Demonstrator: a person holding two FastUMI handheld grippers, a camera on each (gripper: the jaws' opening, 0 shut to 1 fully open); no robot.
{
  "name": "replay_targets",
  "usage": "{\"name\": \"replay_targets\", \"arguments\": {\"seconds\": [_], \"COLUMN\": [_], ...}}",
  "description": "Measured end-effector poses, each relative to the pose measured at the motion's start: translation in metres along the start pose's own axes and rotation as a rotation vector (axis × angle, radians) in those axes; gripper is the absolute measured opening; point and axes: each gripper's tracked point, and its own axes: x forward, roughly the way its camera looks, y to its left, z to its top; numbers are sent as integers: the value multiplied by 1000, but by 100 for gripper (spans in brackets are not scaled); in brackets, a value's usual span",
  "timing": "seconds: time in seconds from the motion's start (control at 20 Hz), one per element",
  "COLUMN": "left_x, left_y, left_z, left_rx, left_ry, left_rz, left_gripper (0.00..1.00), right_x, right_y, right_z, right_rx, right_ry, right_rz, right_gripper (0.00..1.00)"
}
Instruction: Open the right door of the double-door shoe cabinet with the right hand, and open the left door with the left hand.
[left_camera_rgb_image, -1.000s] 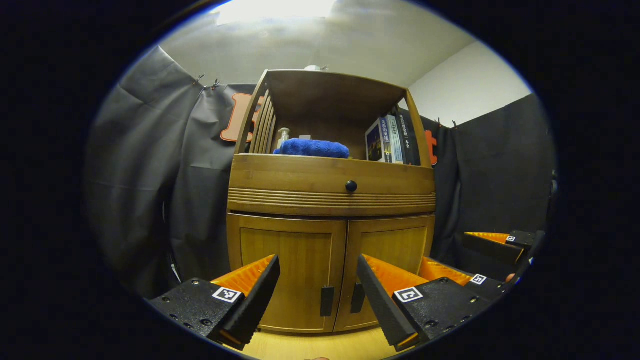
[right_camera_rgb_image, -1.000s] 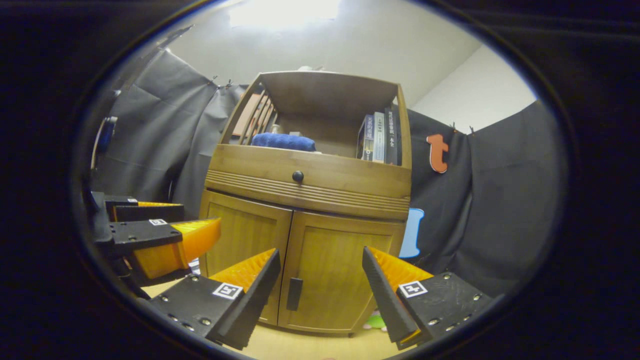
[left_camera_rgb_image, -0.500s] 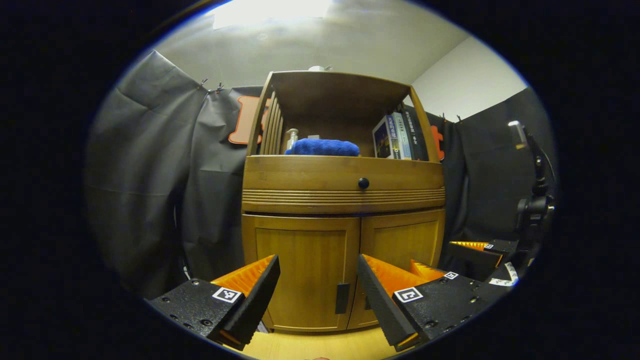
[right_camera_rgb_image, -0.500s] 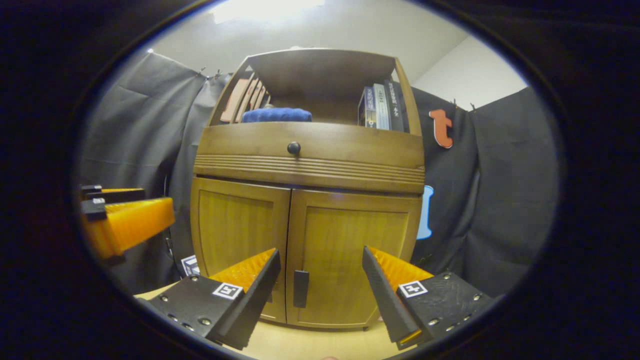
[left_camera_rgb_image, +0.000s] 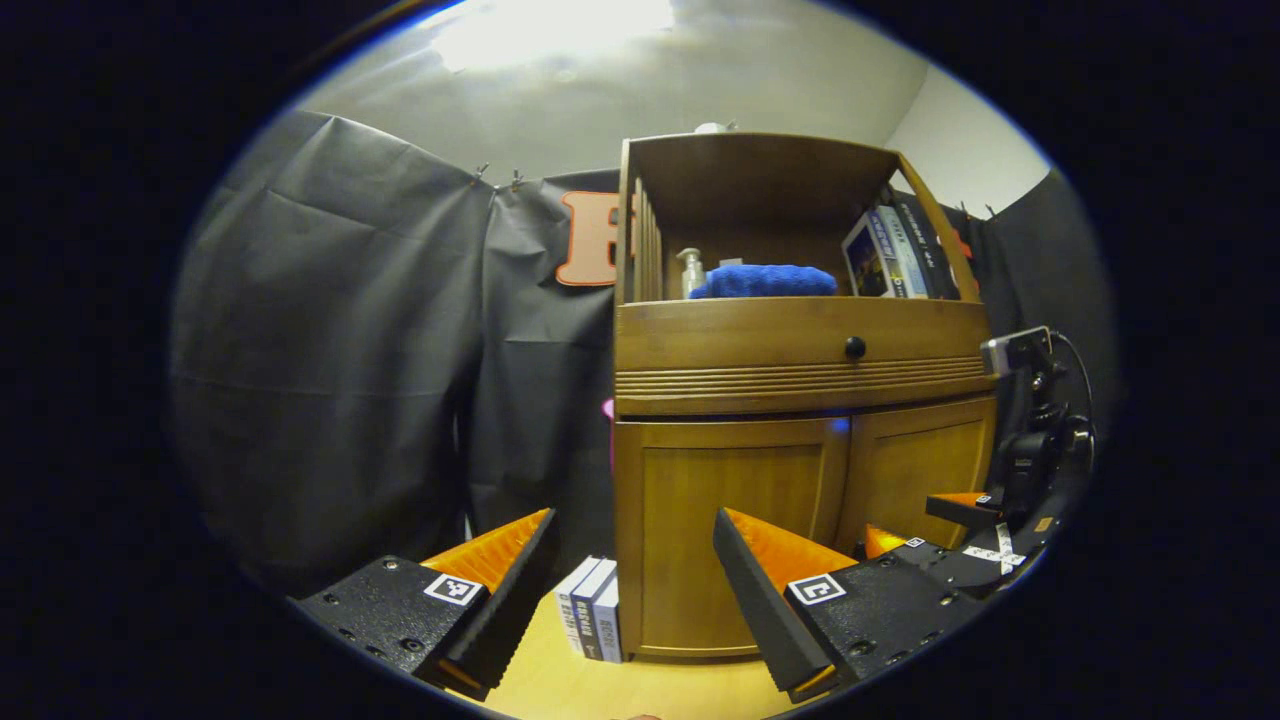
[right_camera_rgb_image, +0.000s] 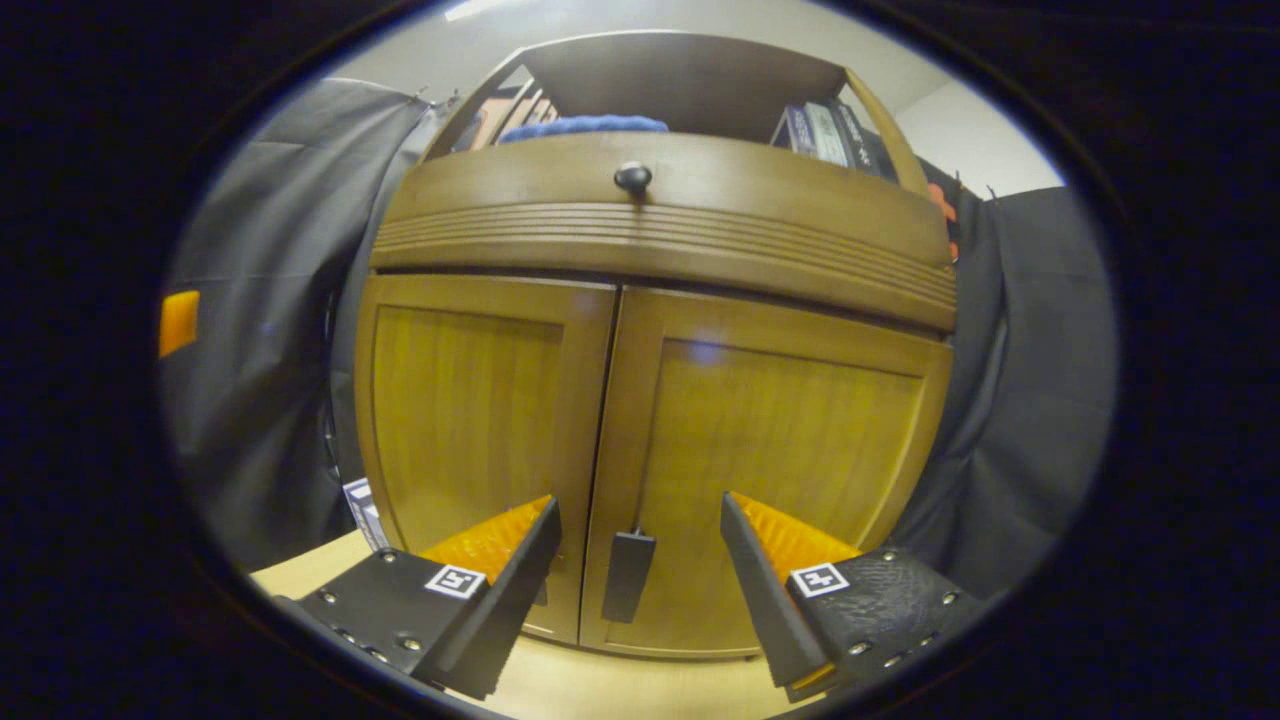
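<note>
Both doors of my wooden shoe cabinet (right_camera_rgb_image: 640, 400) sit closed; my right claw (right_camera_rgb_image: 640, 585) gapes around the right door's handle (right_camera_rgb_image: 628, 590), my left claw (left_camera_rgb_image: 635, 590) gapes too.

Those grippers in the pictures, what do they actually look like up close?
Each gripper, left and right, has two wedge-shaped fingers: black bodies with screws, ridged orange sides, dark foam inner pads and a small square black-and-white marker on top.

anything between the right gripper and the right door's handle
Nothing visible. In the right gripper view the right gripper is open, and the black handle on the shut right door sits in the gap between its fingers, with only open space before it.
</note>
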Motion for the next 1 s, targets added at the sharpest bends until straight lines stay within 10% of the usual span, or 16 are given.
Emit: {"name": "replay_targets", "arguments": {"seconds": [0.7,1.0], "left_x": [-7,-9], "left_y": [59,51], "left_z": [-6,-12], "left_rx": [11,-27], "left_ry": [28,39], "left_rz": [156,123], "left_gripper": [92,92], "right_x": [48,44], "right_y": [6,3], "right_z": [-44,-48], "right_rx": [61,131], "right_ry": [119,134], "right_rz": [-44,-44], "right_gripper": [29,27]}}
